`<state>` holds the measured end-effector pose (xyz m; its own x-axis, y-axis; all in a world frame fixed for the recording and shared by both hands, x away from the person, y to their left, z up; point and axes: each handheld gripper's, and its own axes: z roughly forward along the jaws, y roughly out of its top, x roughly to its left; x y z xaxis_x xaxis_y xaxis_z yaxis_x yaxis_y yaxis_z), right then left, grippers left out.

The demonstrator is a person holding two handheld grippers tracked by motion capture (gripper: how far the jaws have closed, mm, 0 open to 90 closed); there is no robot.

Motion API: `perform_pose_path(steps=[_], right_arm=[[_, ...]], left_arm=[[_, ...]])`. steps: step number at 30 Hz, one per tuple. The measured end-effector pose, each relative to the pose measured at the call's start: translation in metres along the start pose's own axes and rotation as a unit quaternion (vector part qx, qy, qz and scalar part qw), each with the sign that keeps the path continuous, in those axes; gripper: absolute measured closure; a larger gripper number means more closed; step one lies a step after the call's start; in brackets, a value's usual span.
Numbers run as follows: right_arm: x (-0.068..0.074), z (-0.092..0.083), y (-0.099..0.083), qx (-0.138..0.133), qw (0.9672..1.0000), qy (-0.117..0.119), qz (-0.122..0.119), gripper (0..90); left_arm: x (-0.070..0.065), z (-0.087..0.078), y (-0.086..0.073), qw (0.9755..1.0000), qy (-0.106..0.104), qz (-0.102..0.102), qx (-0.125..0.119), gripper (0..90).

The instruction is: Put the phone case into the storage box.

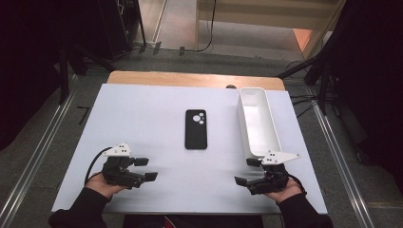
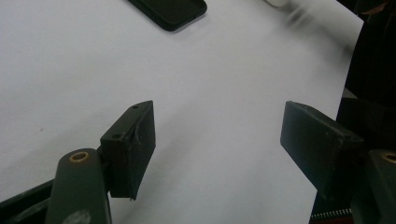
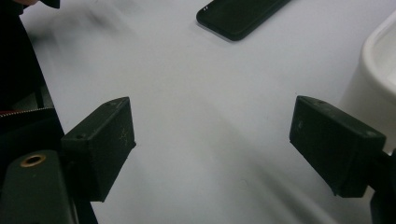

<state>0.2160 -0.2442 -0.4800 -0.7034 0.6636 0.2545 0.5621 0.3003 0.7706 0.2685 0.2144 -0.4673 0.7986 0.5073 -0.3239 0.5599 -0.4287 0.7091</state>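
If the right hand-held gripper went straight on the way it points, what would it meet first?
Probably bare white table; the black phone lies farther off, slightly aside, though depth is unclear.

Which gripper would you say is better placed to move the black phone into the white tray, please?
Probably the right gripper: it sits open beside the white tray, about as near the phone as the left gripper.

Phone cropped by top edge; white bin cropped at right
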Motion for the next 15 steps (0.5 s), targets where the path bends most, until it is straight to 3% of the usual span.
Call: perform_pose_path(steps=[8,15], right_arm=[[-0.0019,-0.0015,0.0009,-0.017,0.9997,0.01,0.013,12.5],[-0.0022,-0.0004,0.0012,-0.008,0.9999,0.007,0.013,12.6]], left_arm=[[0.0003,0.0004,-0.0003,1.0,0.0,-0.002,-0.002,26.1],[0.0011,-0.0008,-0.0002,1.0,-0.001,-0.004,-0.003,26.1]])
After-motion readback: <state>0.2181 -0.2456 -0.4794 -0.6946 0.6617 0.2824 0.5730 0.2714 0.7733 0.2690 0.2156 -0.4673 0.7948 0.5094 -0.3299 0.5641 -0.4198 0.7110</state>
